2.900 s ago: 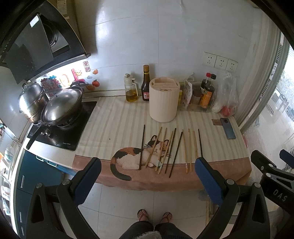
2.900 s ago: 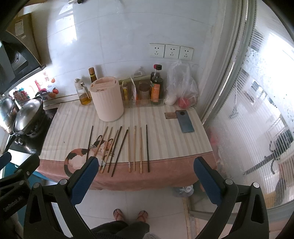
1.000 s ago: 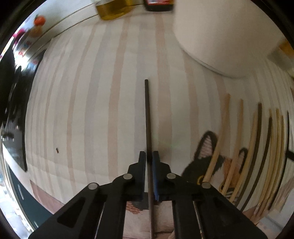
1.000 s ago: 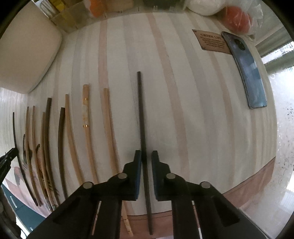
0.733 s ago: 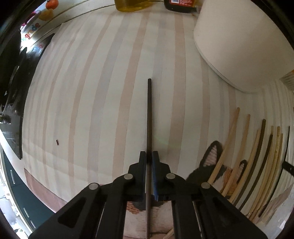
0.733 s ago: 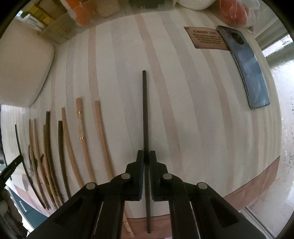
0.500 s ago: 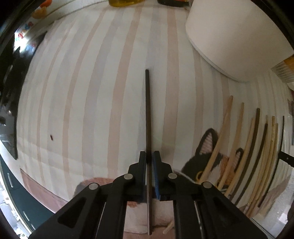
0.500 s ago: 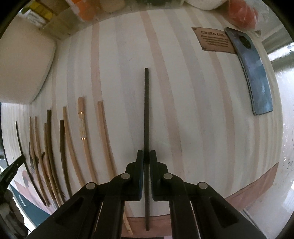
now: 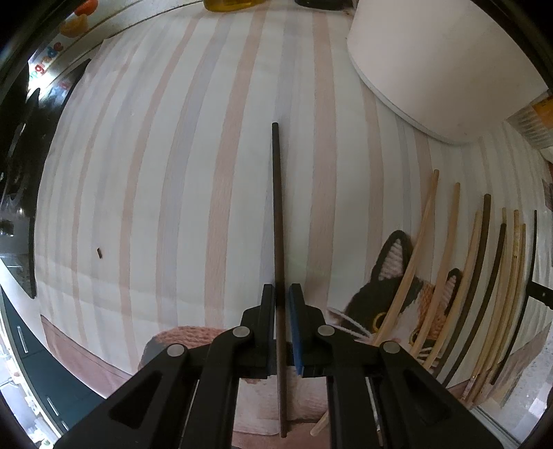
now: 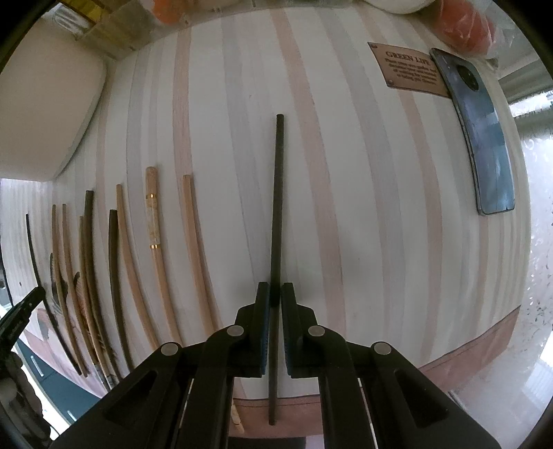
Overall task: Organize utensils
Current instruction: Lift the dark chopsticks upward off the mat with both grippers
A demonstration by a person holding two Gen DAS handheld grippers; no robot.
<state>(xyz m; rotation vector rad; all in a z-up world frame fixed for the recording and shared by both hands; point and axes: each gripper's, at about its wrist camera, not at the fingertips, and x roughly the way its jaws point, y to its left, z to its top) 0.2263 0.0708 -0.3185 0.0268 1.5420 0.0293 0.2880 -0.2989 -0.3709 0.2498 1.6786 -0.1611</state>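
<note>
My left gripper (image 9: 282,292) is shut on a black chopstick (image 9: 277,214) and holds it just above the striped cloth (image 9: 172,172), pointing away from me. My right gripper (image 10: 274,290) is shut on a second black chopstick (image 10: 277,207), also lifted over the cloth. Several wooden and dark chopsticks (image 9: 484,269) lie in a row on the cat picture to the right of the left gripper; they also show left of the right gripper (image 10: 117,262). The cream utensil holder (image 9: 449,69) stands at the back.
A phone (image 10: 484,145) and a brown label plate (image 10: 409,69) lie at the right of the cloth. Oil and sauce bottles (image 9: 228,3) stand at the back. The hob (image 9: 17,172) borders the cloth on the left. The counter's front edge is just below both grippers.
Both grippers came down from in front of the counter and shut on the two outer black chopsticks. Over the last second both chopsticks rose slightly off the cloth.
</note>
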